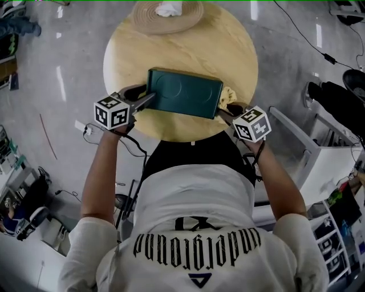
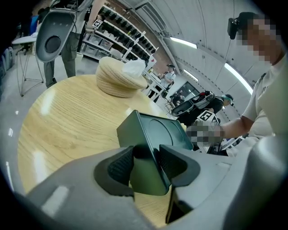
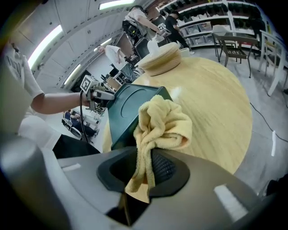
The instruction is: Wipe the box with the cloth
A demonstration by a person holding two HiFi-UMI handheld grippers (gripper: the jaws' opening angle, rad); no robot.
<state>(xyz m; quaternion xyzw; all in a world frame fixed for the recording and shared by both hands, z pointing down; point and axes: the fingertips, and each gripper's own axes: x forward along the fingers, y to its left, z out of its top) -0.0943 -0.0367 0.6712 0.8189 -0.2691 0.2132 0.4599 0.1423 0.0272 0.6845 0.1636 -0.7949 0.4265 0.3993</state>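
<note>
A dark green box (image 1: 183, 92) lies on the round wooden table (image 1: 228, 51), near its front edge. My left gripper (image 1: 147, 98) is at the box's left end. In the left gripper view the box's (image 2: 155, 134) near corner fills the gap between the pads, and my left gripper (image 2: 146, 164) is shut on it. My right gripper (image 1: 225, 111) sits at the box's right end, shut on a bunched yellow cloth (image 1: 228, 96). In the right gripper view the cloth (image 3: 159, 126) bulges out of my right gripper (image 3: 144, 168), right beside the box's (image 3: 130, 108) end wall.
A woven straw mat (image 1: 167, 16) with a white crumpled thing on it lies at the table's far edge. A white frame (image 1: 311, 148) stands on the floor to the right. Shelves and a chair (image 3: 236, 49) stand further off. Cables run across the floor.
</note>
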